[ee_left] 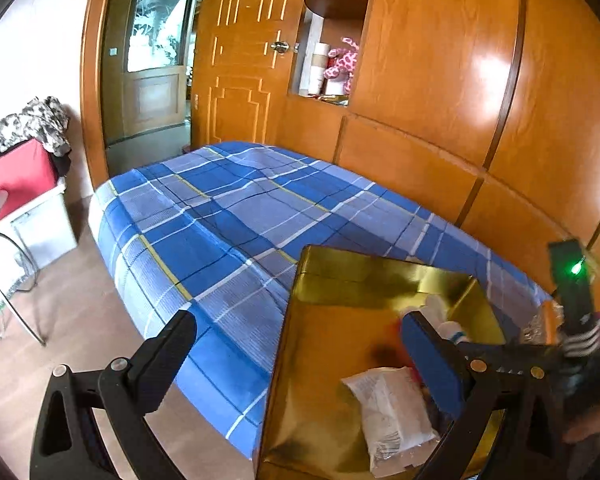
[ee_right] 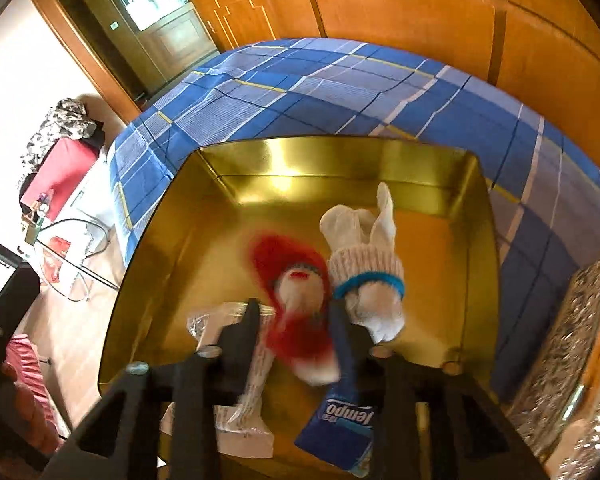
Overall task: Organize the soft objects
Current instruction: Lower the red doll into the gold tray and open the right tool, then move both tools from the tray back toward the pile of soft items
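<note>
A gold tin box (ee_right: pixel 204 216) sits on a bed w/ a blue plaid cover (ee_right: pixel 380 92), its lid off and soft items inside. Seen from the right wrist cam, the right gripper (ee_right: pixel 296 320) hangs over the box, pointing steeply down; its fingers (ee_right: pixel 246 332) stand partly apart w/ a red-and-white sock (ee_right: pixel 296 280) blurred between them. Whether the pads press on the sock can't be told from the blur. Just beside it, to the right, lies a rolled white sock w/ a blue band (ee_right: pixel 366 268), touching the red one. A clear-wrapped white packet (ee_right: pixel 252 412) lies under the left finger, and a blue tissue pack marked "Tempo" (ee_right: pixel 336 424) lies at the box's near edge.

From the left wrist cam, the left gripper (ee_left: pixel 296 360) is wide open and holds nothing; one finger (ee_left: pixel 168 356) hangs over the bed's edge, the other over the box (ee_left: pixel 332 280). The white packet (ee_left: pixel 388 412) shows in the box there too, and the right gripper's body w/ a green light (ee_left: pixel 576 280) is at the far right.

Behind the bed: wood-panelled wall (ee_left: pixel 440 80), an open wooden door (ee_left: pixel 240 52), and a pink spotted plush toy (ee_left: pixel 342 64) in a wall niche.
</note>
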{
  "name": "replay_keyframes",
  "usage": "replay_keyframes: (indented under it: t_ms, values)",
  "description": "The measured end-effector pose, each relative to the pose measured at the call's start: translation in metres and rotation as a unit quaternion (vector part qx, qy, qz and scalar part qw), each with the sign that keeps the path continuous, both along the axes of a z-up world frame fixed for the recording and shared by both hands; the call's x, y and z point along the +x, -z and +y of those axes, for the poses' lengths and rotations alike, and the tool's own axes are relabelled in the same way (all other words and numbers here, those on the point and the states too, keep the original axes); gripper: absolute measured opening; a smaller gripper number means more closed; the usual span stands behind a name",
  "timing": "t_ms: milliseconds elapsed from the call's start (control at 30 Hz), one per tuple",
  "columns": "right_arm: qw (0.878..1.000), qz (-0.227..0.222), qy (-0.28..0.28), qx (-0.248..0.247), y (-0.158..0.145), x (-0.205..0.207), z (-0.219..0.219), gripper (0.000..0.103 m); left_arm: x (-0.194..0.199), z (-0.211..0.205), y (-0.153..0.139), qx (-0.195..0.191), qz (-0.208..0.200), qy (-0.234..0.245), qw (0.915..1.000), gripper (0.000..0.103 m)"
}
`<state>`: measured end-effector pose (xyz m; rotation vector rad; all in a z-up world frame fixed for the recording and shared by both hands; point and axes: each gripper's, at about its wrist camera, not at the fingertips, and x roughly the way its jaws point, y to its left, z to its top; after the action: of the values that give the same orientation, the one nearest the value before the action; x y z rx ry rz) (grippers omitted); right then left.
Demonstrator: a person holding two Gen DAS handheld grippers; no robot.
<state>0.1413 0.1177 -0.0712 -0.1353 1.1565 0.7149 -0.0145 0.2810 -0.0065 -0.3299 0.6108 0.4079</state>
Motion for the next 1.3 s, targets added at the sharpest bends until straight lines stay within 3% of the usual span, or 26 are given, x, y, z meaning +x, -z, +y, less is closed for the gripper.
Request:
replay_keyframes:
  t_ms: [100, 267, 433, 667, 1000, 1133, 1300]
  values:
    - [1.0, -0.014, 0.009, 0.007, -0.007, -0.006, -0.007, 0.054, 0.001, -0.003, -0.002, -0.017, -0.009, 0.021, 0.9996, 0.103]
    - [0.995, -0.094, 0.015, -0.001, -0.033, -0.033, -0.024, 0.056, 0.001, -0.023, -0.007, -0.002, -0.021, 0.046, 0.9987, 0.103]
    - [0.979, -0.198, 0.032, -0.033, -0.05, -0.067, -0.049, 0.061, -0.003, -0.043, -0.012, 0.026, -0.029, 0.043, 0.9983, 0.103]
    - [0.949, -0.29, 0.12, 0.001, -0.075, -0.1, -0.119, 0.061, 0.0, -0.075, -0.01, 0.04, -0.024, 0.086, 0.9952, 0.103]
    - [0.933, -0.29, 0.211, 0.012, -0.093, -0.113, -0.218, 0.065, 0.001, -0.129, 0.002, 0.06, -0.002, 0.158, 0.9856, 0.103]
    - [0.923, -0.279, 0.264, -0.004, -0.087, -0.116, -0.264, 0.072, 0.001, -0.15, 0.009, 0.064, 0.01, 0.193, 0.979, 0.103]
    - [0.912, -0.247, 0.328, -0.022, -0.072, -0.115, -0.313, 0.074, -0.002, -0.17, 0.014, 0.062, 0.018, 0.23, 0.971, 0.103]
